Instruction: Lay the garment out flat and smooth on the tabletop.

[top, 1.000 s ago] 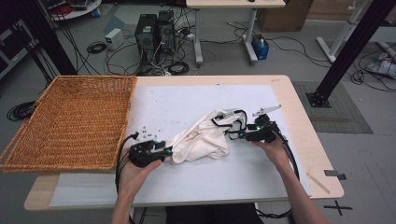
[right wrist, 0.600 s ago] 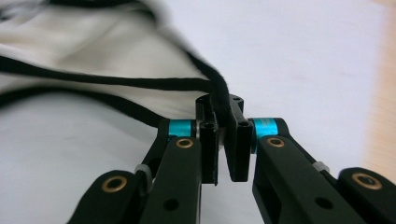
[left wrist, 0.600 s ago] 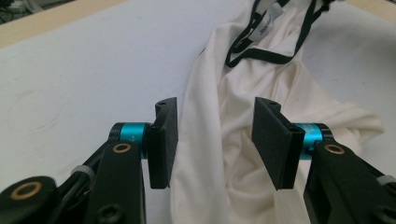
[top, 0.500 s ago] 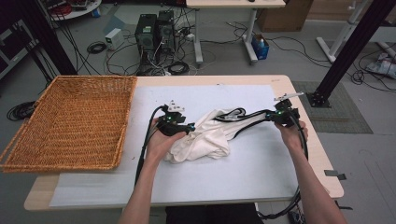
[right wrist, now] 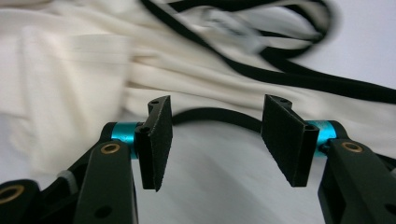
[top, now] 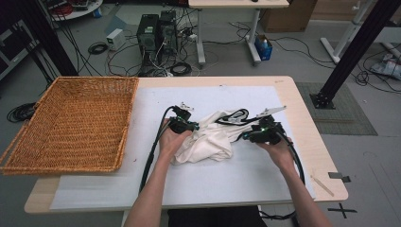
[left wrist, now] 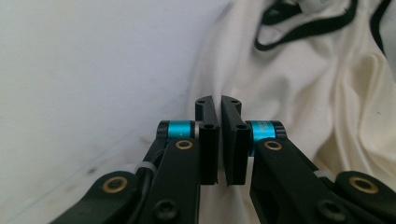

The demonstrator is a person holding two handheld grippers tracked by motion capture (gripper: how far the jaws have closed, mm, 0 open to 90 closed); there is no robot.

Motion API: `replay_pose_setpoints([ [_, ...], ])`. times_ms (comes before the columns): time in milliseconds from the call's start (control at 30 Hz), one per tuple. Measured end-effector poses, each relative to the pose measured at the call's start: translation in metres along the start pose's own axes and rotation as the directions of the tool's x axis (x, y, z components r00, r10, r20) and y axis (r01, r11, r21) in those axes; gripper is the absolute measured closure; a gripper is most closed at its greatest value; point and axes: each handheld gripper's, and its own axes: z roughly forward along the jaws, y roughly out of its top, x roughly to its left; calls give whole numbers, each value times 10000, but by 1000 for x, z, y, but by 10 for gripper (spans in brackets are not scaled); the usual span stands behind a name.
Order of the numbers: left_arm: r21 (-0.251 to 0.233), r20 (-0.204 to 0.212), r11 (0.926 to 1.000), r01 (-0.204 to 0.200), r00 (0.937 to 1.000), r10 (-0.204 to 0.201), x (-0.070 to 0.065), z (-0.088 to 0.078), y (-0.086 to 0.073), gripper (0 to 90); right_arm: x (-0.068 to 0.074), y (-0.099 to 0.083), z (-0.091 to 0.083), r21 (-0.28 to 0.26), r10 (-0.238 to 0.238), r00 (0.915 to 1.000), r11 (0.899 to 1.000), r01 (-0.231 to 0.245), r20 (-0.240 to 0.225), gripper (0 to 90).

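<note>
A crumpled white garment [top: 213, 142] with black straps [top: 234, 116] lies mid-table on a white mat [top: 213, 189]. My left gripper [top: 193, 126] is at its left edge. In the left gripper view its jaws have just been closing and are shut [left wrist: 217, 101] on a fold of the white cloth [left wrist: 289, 93]. My right gripper [top: 243, 136] is at the garment's right side. Its jaws [right wrist: 217, 119] have just been opening and stand apart. Nothing is between the pads; a black strap [right wrist: 219, 115] and the cloth [right wrist: 74, 70] lie just beyond them.
A large wicker basket [top: 71, 123] sits on the table's left part. The wooden table edge [top: 321, 142] runs close to the right hand. Cables trail from both grippers toward the front edge. Computers and cords are on the floor behind.
The left hand moved from the front left up to the garment's left edge and its jaws shut. The right hand swung out right, then came back to the garment.
</note>
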Motion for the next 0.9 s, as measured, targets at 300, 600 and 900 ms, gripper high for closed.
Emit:
replay_pose_setpoints([
  [300,-1231,-1751,9597,2526,9464,-2715,40,-39,-40,860,33,15,47,702,-1179,9926,9903,1196,-280,704],
  [600,-1283,-2243,9414,3118,9156,-3338,40,-62,-69,859,4,3,21,805,-774,9916,9944,691,1041,893],
  [900,-1844,-1627,9590,2153,9556,-2458,29,-63,-57,505,4,2,6,-125,-313,9986,9994,318,425,483],
])
